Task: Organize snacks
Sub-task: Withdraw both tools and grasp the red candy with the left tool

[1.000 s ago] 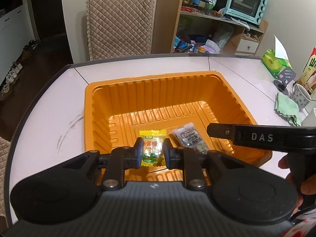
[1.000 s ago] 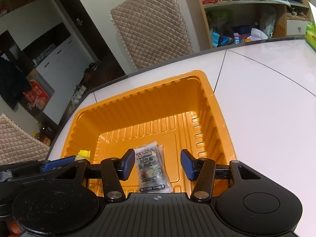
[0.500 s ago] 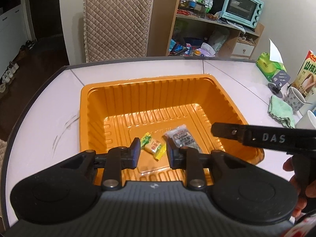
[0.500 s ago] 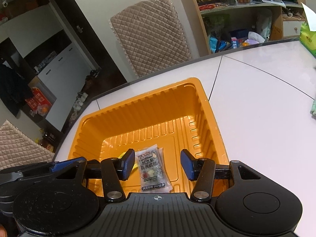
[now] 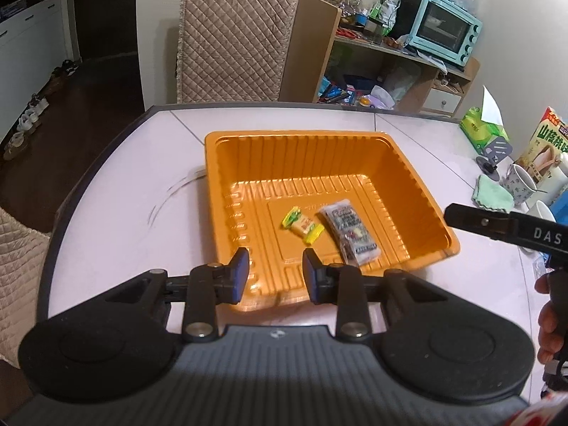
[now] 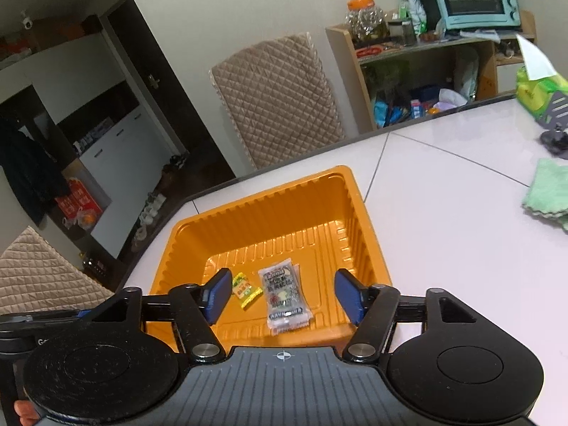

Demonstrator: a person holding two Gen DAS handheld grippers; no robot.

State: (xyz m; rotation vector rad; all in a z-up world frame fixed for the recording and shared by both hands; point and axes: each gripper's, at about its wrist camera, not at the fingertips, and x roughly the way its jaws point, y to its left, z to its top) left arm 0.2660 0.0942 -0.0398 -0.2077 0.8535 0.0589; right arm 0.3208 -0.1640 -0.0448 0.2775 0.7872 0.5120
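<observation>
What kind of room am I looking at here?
Most likely a home dining area: a white dining table with a quilted-cover chair pulled up, and a teal toaster oven on a cluttered wooden shelf.

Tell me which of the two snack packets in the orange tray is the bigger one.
The clear packet with dark print, lying on the tray floor beside the small yellow candy. It is longer and wider; the orange tray holds only these two.

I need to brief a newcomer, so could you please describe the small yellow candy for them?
Find the orange tray on the white table. Two packets lie on its floor: the candy is the smaller, yellow-green one, left of the longer grey packet.
</observation>
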